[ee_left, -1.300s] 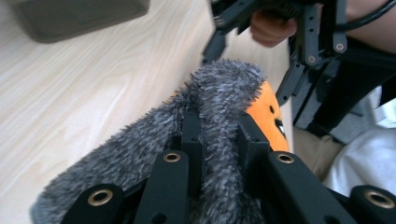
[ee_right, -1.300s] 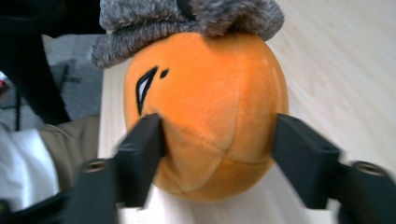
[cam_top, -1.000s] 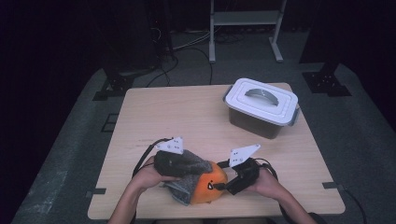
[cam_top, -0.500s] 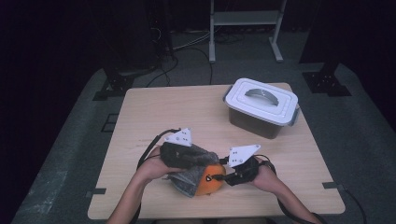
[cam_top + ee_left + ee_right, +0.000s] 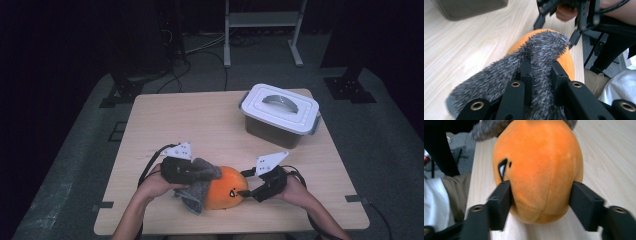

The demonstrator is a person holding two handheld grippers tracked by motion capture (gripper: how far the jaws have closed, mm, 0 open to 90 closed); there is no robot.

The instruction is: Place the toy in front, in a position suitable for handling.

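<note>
An orange plush toy [image 5: 225, 192] with a black-and-white eye lies near the table's front edge, a grey furry part [image 5: 202, 176] draped over its left side. My left gripper [image 5: 212, 173] is shut on that grey fur [image 5: 544, 47], which bunches up between its jaws [image 5: 541, 67]. My right gripper [image 5: 243, 186] comes in from the right. Its jaws have just been opening and now stand on either side of the orange body [image 5: 539, 157], the gripper [image 5: 540, 192] open around it. A hand holds each gripper.
A grey box with a white handled lid [image 5: 280, 114] stands at the back right of the wooden table [image 5: 190, 125]. Cables trail from both grippers toward the front edge. The person's lap shows just past that edge.
The left gripper with the fur has shifted back to the left after drifting right. The right gripper has eased slightly right, and its jaws stand wider around the plush.
</note>
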